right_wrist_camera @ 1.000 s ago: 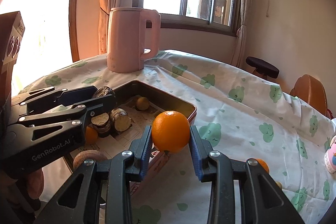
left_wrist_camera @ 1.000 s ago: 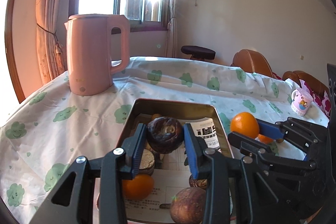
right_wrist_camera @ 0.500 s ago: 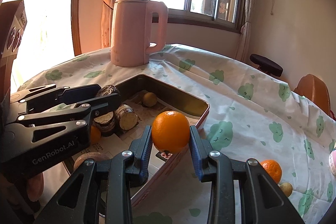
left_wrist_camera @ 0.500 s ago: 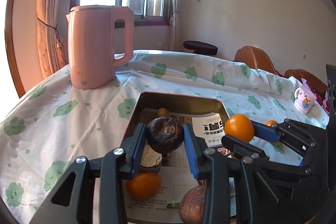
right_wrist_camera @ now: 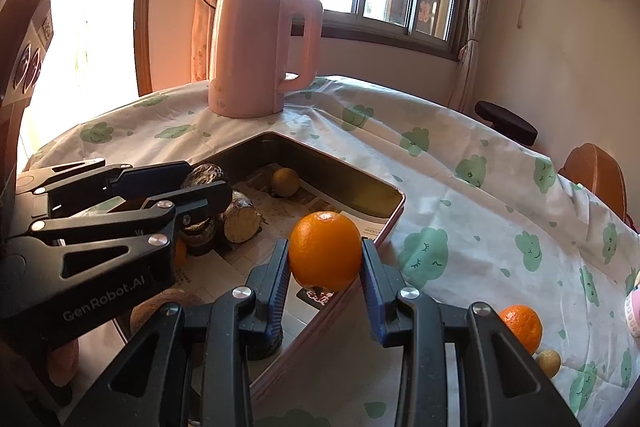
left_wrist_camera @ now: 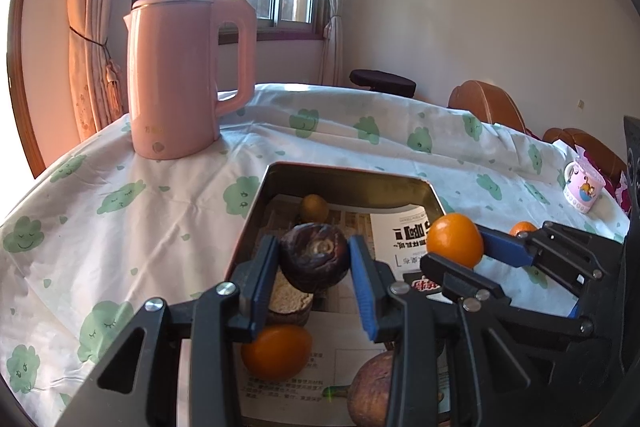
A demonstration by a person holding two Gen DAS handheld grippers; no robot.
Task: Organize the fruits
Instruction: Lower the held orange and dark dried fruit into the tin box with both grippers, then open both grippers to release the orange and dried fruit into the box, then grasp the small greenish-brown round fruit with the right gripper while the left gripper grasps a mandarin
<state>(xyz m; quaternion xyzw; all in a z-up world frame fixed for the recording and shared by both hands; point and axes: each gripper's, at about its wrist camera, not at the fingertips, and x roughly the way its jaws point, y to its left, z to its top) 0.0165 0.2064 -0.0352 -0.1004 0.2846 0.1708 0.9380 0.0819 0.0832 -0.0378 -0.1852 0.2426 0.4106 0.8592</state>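
Observation:
My left gripper (left_wrist_camera: 314,261) is shut on a dark brown, round fruit (left_wrist_camera: 314,251), held over the left part of a metal tray (left_wrist_camera: 344,179) lined with printed paper. My right gripper (right_wrist_camera: 325,261) is shut on an orange (right_wrist_camera: 325,249) above the tray's right rim (right_wrist_camera: 394,211). In the left wrist view the right gripper (left_wrist_camera: 456,247) enters from the right with that orange (left_wrist_camera: 455,239). In the tray lie a small yellow fruit (left_wrist_camera: 315,207), an orange (left_wrist_camera: 276,351), a brown fruit (left_wrist_camera: 370,391) and cut brown pieces (left_wrist_camera: 288,297).
A pink kettle (left_wrist_camera: 180,79) stands on the green-patterned tablecloth behind the tray. A small orange (right_wrist_camera: 520,321) and a little yellow fruit (right_wrist_camera: 548,363) lie on the cloth right of the tray. A patterned mug (left_wrist_camera: 584,189) sits far right, with chairs beyond the table.
Both grippers keep their fruits. The views have crept forward toward the kettle, and the right gripper's orange has come from beside the tray to above its right rim.

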